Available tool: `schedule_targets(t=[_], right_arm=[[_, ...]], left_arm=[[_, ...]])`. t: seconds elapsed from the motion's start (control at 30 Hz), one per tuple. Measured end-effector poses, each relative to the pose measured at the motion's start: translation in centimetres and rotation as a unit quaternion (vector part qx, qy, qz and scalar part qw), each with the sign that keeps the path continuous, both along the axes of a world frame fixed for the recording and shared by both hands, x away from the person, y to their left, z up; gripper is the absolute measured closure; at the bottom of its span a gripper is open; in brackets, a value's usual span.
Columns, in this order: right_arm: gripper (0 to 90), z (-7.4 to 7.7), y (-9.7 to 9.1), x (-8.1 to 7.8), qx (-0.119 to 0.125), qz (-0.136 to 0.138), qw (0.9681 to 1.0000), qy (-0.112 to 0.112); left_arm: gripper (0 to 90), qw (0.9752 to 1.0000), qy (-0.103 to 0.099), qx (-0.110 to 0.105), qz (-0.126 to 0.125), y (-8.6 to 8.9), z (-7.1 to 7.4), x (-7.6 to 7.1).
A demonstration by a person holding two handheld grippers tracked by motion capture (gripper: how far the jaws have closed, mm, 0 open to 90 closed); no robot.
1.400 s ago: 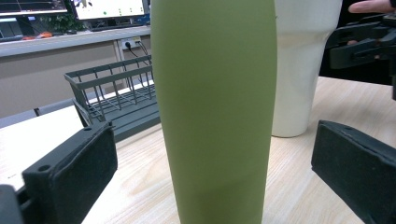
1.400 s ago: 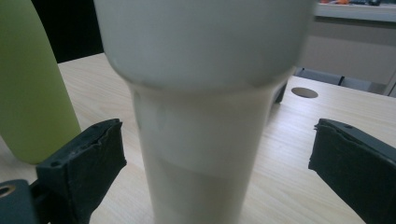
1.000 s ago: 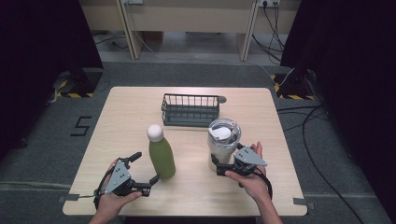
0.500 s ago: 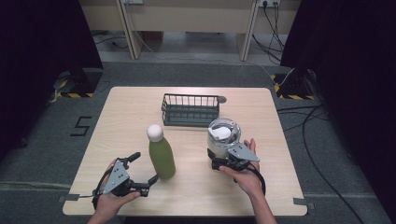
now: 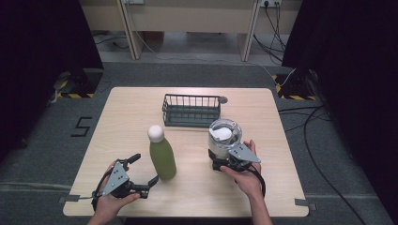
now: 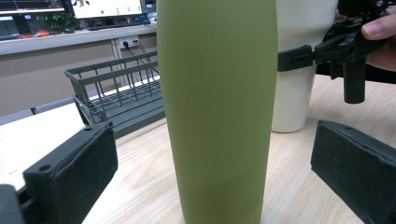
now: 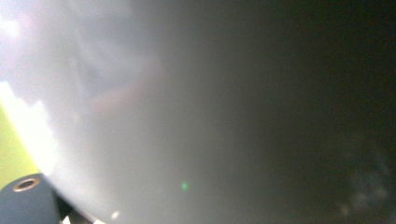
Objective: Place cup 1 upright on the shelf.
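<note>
A green bottle with a white cap stands upright at the table's front centre. My left gripper lies just left of its base, open, and the bottle rises between the two pads without touching them. To the right stands a white cup with a clear lid. My right gripper is at the cup's lower part, its jaws closed around it. In the left gripper view one of its fingers presses on the cup. The cup wall sits very close in the right gripper view.
A dark wire basket stands behind the bottle and cup, towards the table's far edge; it is also in the left gripper view. Bare wooden table lies right of the cup and along the left side.
My right gripper has slid left and forward from beside the cup until its jaws are around the cup's base. The left gripper and the bottle have stayed put.
</note>
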State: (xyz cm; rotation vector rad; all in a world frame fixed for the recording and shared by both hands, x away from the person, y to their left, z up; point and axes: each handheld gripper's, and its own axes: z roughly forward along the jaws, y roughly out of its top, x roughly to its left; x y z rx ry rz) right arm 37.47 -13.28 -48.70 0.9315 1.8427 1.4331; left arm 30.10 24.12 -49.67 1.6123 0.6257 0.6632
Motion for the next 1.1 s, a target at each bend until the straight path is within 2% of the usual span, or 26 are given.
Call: schedule_targets(t=[0.13,0.37,0.8,1.1], right_arm=[[10.4,0.3,0.1,0.0,-0.010,0.002,1.0000,0.000],[10.4,1.9,0.0,0.1,0.016,0.003,0.9998,-0.008],[10.5,3.0,0.1,0.8,0.025,-0.005,0.9996,-0.010],[10.5,4.9,0.5,1.9,0.030,-0.007,0.9993,-0.019]], left_arm=[[0.0,1.0000,0.002,-0.002,0.003,0.1,-0.1,0.1],[0.0,1.0000,0.001,-0.001,0.004,0.1,0.0,0.0],[0.0,1.0000,0.000,-0.002,0.006,0.3,0.0,-0.1],[0.0,1.0000,-0.001,-0.003,0.006,0.4,0.0,-0.1]])
